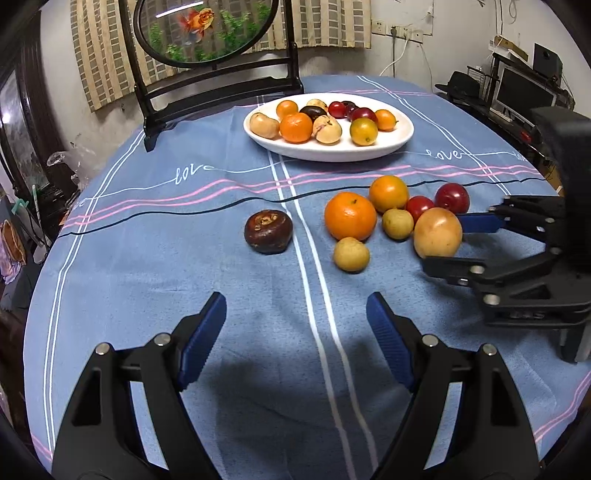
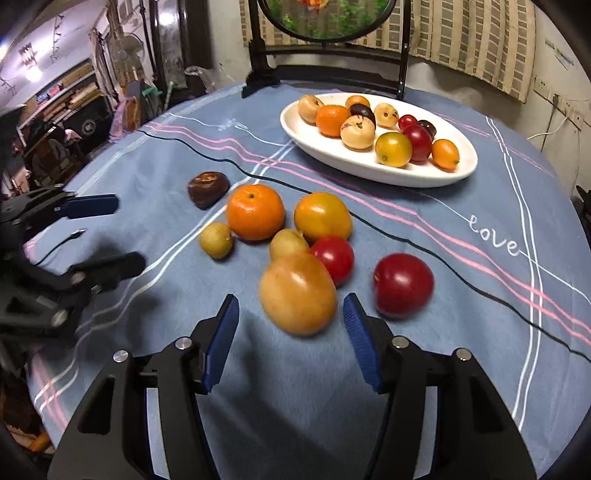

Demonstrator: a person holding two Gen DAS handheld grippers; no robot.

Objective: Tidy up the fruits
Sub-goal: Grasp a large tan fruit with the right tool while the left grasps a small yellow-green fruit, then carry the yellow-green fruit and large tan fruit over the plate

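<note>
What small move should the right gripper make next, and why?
Probably ease forward, then close: the right gripper is open, and the large yellow-orange round fruit lies on the blue cloth just ahead of its fingers, not yet between them.

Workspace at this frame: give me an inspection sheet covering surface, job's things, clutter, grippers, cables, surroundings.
Surface: blue striped tablecloth.
Job's things: white plate holding about ten small fruits; eight loose fruits on the cloth, among them a tangerine, a dark brown fruit lying apart, and a yellow-orange fruit.
Clutter: nothing seen.
Grippers: left gripper open, empty; right gripper open around the yellow-orange fruit.
Cables: thin black cable on the cloth.
Surroundings: goldfish screen, curtain, monitor.
</note>
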